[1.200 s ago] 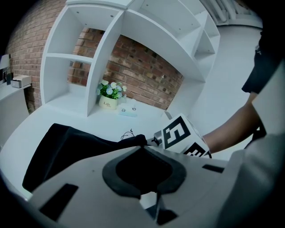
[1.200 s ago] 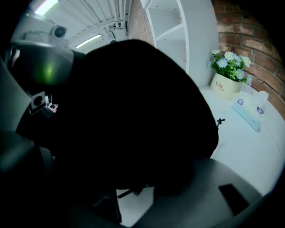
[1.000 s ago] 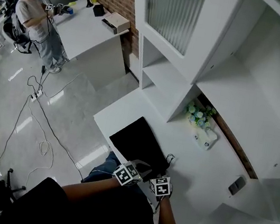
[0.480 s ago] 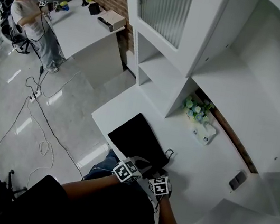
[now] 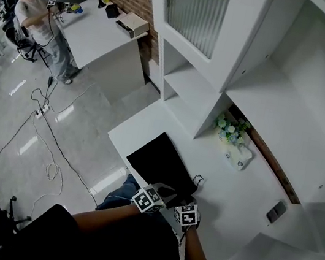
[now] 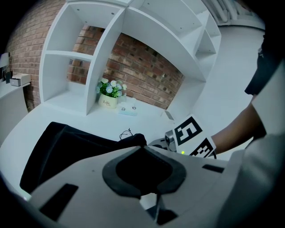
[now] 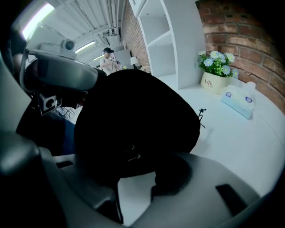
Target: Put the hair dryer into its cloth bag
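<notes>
Cloth bag (image 5: 160,163), black: lies on my white table (image 5: 232,194), along its near edge. Left tool (image 6: 142,149): pinched tight on the bag's rim. Right tool (image 5: 189,202): jaws have just been closing, now half-wide and gripping the bag's bulk. Open table surface beyond, up to the flower pot (image 5: 229,132).
</notes>
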`<state>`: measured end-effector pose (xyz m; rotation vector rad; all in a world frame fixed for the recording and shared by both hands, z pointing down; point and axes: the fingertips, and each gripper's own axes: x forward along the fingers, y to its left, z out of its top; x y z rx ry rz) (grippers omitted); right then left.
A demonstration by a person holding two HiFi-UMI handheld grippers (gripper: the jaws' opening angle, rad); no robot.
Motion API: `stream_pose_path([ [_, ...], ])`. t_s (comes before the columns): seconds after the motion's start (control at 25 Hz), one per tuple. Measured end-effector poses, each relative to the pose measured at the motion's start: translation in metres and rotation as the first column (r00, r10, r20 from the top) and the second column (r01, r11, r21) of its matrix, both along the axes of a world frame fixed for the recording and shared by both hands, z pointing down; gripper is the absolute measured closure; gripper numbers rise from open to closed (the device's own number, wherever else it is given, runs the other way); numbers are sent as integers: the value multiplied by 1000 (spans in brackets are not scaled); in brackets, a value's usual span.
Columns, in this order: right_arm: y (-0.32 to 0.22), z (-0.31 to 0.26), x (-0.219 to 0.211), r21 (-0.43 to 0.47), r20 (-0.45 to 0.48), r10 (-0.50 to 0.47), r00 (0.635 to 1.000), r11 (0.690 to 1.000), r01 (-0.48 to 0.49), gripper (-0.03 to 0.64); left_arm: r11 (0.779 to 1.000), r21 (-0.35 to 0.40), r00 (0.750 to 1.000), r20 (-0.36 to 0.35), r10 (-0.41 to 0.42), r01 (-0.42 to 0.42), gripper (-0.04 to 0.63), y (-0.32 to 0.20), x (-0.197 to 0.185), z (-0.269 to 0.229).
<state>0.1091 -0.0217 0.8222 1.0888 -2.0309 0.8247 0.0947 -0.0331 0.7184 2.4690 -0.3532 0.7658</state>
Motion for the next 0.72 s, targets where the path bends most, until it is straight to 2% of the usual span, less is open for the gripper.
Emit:
stream_pose_path([
  [0.44,-24,-11,-27,17,38,-13,999,1000,12,443,1000,10,1000,-17,5,-5,565,-3,-3,-7],
  [0.72,-37,-17,-34,42,100,16,995,999,-21,442,1000,0,1000,-24,-10,10,565,-5,-7,-10],
])
